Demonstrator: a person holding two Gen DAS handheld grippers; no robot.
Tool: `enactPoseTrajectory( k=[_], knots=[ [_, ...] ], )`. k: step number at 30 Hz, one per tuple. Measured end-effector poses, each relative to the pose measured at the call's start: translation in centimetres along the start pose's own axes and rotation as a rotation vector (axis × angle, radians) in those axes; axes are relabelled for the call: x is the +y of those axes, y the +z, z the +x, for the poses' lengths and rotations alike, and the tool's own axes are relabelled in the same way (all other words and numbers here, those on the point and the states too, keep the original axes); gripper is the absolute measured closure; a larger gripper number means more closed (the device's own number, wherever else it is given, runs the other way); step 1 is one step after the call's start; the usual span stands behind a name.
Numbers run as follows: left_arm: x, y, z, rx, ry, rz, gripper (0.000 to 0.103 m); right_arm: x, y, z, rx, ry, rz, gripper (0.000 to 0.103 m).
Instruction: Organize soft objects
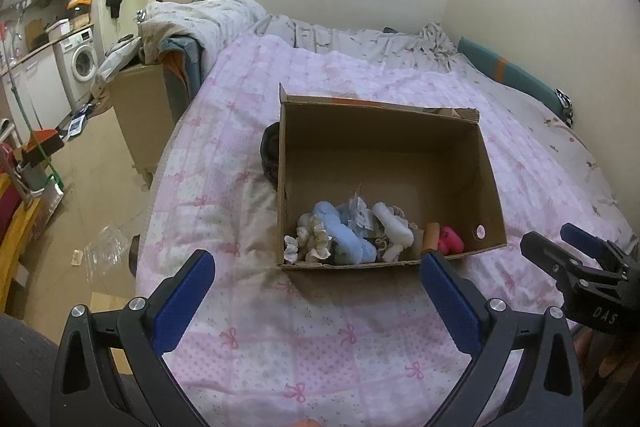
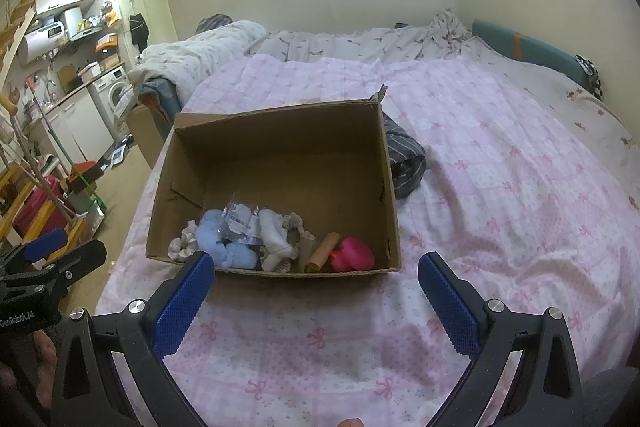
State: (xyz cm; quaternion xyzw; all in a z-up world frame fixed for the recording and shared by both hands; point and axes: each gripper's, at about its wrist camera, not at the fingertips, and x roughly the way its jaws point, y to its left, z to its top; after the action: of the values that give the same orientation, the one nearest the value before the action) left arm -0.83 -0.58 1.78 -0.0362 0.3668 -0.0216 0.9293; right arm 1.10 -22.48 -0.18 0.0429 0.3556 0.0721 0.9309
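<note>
An open cardboard box [image 1: 384,131] [image 2: 280,131] stands on the pink quilt of a bed. Its near end holds soft things: a light blue plush [image 1: 348,231] [image 2: 224,239], white rolled socks [image 1: 394,227] [image 2: 276,235], cream lacy cloth [image 1: 312,239] [image 2: 182,245], a clear packet [image 1: 360,213] [image 2: 240,219], a tan roll [image 1: 431,235] [image 2: 324,251] and a pink toy [image 1: 450,241] [image 2: 354,253]. My left gripper [image 1: 318,287] is open and empty just short of the box; it also shows in the right wrist view [image 2: 60,251]. My right gripper [image 2: 316,287] is open and empty beside it, and shows in the left wrist view [image 1: 568,247].
A dark striped cloth [image 2: 404,163] [image 1: 270,155] lies on the quilt against the box's far side. A rumpled duvet [image 1: 200,19] is heaped at the bed's far left corner. The floor to the left holds a plastic bag [image 1: 102,251], a washing machine [image 1: 82,61] and shelves.
</note>
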Motion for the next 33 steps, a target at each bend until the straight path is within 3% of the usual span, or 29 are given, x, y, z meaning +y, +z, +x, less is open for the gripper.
enactPoseTrajectory(
  k=[33],
  knots=[
    [0.16, 0.08, -0.05, 0.002, 0.001, -0.003, 0.001, 0.38, -0.17, -0.41, -0.014, 0.016, -0.012, 0.000]
  ],
)
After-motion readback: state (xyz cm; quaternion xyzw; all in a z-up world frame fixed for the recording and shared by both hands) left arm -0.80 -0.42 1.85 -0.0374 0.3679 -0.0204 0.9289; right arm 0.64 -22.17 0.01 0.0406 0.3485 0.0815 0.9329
